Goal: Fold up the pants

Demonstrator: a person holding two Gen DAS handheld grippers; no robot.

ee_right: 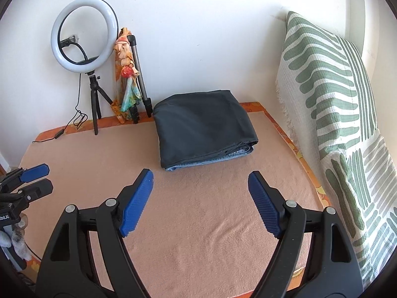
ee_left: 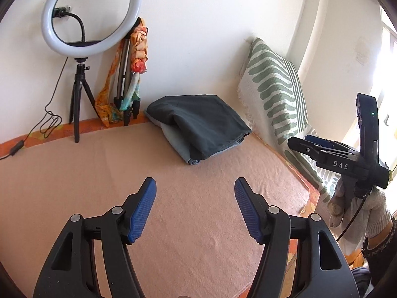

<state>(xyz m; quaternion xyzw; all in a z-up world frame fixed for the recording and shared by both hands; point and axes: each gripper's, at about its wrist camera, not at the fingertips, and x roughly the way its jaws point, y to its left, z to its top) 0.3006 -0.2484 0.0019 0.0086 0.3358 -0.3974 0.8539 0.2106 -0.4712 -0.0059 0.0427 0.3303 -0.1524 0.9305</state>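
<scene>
The dark grey pants (ee_right: pixel 203 129) lie folded in a thick stack at the far side of the peach blanket (ee_right: pixel 211 223), with a light blue denim layer showing under them. In the left wrist view the same pants (ee_left: pixel 198 124) sit ahead and slightly right. My left gripper (ee_left: pixel 194 181) is open over bare blanket, well short of the stack, nothing between its blue pads. My right gripper (ee_right: pixel 201 172) is open too, just short of the stack's near edge. Each gripper shows in the other's view: the right gripper (ee_left: pixel 299 140) at the right, the left gripper (ee_right: pixel 48 175) at the left.
A ring light on a small tripod (ee_right: pixel 84 42) stands at the back left by the wall, its cable trailing on the bed. A second tripod draped with a colourful scarf (ee_right: pixel 129 79) leans beside it. A green-and-white patterned cushion (ee_right: pixel 335 99) lines the right side.
</scene>
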